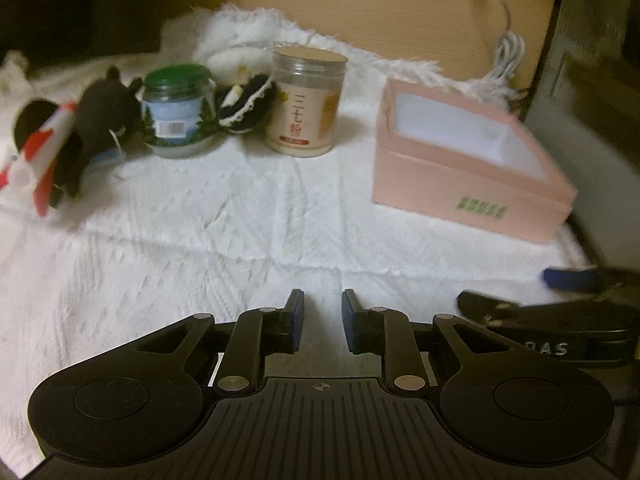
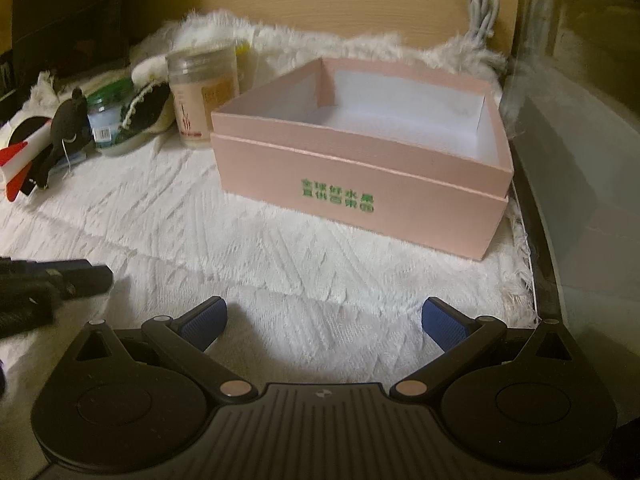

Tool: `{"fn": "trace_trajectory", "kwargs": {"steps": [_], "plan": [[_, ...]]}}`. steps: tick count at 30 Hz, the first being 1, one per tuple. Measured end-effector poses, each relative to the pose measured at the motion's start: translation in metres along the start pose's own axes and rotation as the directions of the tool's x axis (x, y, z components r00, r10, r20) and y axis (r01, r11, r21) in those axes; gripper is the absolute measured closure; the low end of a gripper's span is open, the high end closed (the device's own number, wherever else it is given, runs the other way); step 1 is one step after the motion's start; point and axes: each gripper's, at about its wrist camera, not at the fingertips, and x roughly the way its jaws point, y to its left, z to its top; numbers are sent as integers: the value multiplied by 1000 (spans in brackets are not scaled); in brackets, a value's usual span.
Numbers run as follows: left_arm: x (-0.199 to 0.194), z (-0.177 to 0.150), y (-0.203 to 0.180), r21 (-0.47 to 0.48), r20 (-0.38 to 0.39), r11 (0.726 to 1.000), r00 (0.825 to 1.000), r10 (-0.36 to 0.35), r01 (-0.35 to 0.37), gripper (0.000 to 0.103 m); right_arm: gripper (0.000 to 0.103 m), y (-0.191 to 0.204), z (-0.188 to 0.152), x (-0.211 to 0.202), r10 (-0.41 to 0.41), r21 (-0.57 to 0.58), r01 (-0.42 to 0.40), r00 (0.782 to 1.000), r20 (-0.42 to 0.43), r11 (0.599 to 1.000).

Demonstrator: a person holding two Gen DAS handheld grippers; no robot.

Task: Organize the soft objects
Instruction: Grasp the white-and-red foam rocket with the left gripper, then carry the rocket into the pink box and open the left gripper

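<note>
An open pink box with a bare white inside stands on the white cloth at the right. At the far left lie a black plush toy, a red-and-white plush rocket and a black-and-white knitted piece. My left gripper is partly open and empty, low over the cloth. My right gripper is wide open and empty in front of the box; it shows in the left wrist view.
A green-lidded glass jar and a tall clear jar stand among the soft toys. A white cable hangs by the wooden back wall. A dark edge runs along the right.
</note>
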Motion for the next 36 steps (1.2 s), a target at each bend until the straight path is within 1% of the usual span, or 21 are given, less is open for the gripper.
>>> {"fn": "trace_trajectory", "kwargs": {"steps": [1, 2, 4, 5, 6, 7, 8, 10, 11, 12, 13, 14, 16, 17, 20, 21, 24, 27, 30, 33, 36], "plan": [[-3, 4, 7, -24, -19, 999, 999, -28, 27, 80, 0, 0, 1, 0, 5, -8, -5, 1000, -18, 1000], [-6, 8, 16, -36, -23, 996, 996, -83, 82, 79, 0, 0, 2, 0, 7, -11, -7, 999, -32, 1000], [-16, 17, 35, -38, -15, 981, 982, -191, 190, 79, 0, 1, 5, 1, 9, -19, -10, 998, -61, 1000], [-22, 23, 46, -43, -12, 975, 976, -219, 219, 79, 0, 0, 7, 2, 11, -25, -13, 997, -79, 1000], [-29, 30, 58, -53, -5, 973, 975, -224, 224, 79, 0, -1, 9, 3, 13, -24, -15, 995, -95, 1000], [-35, 37, 71, -67, 10, 976, 978, -208, 208, 79, 0, -1, 11, 4, 10, -19, -12, 994, -112, 1000], [-43, 45, 88, -87, 41, 982, 985, -167, 170, 79, 0, 0, 13, 4, 6, -15, -8, 992, -128, 1000], [-61, 60, 125, -127, 121, 990, 992, -44, 59, 79, 0, 7, 19, 5, 14, -26, -18, 986, -164, 999], [-66, 66, 142, -147, 150, 989, 988, 16, 6, 79, 3, 12, 22, 5, 11, -32, -17, 986, -168, 999], [-70, 73, 161, -173, 167, 984, 983, 78, -49, 79, 5, 20, 25, 4, 2, -44, -9, 988, -152, 999], [-70, 79, 179, -200, 161, 976, 980, 119, -85, 79, 5, 30, 30, 3, -9, -64, 1, 992, -129, 998], [-66, 86, 197, -229, 141, 968, 981, 135, -100, 79, 5, 41, 34, 3, -28, -82, 19, 994, -108, 996], [-53, 97, 223, -266, 93, 960, 989, 119, -90, 79, 5, 68, 44, -1, -57, -98, 49, 995, -78, 994], [-45, 102, 229, -271, 70, 959, 992, 105, -82, 79, 5, 81, 49, -5, -47, -97, 41, 997, -61, 994], [-19, 118, 233, -225, 24, 974, 999, 48, -41, 78, 5, 114, 62, -14, -13, -80, 10, 999, -29, 997], [-10, 119, 231, -193, 5, 980, 999, 51, -49, 71, 5, 124, 66, -17, -6, -79, 4, 1000, -21, 997], [24, 123, 228, -93, -81, 990, 992, 99, -106, 60, 5, 151, 76, -25, -14, -108, 15, 1000, 12, 994], [49, 121, 235, -49, -133, 993, 986, 101, -109, 60, 5, 170, 78, -33, -36, -163, 44, 998, 49, 986], [54, 116, 248, -45, -122, 996, 990, 72, -78, 64, 5, 177, 79, -34, -55, -180, 64, 997, 57, 981], [53, 114, 256, -44, -77, 999, 997, 11, -15, 66, 5, 178, 79, -33, -83, -175, 91, 995, 52, 980], [49, 111, 259, -25, -45, 1000, 999, -11, 10, 67, 5, 180, 78, -35, -98, -183, 110, 993, 71, 977]]}}
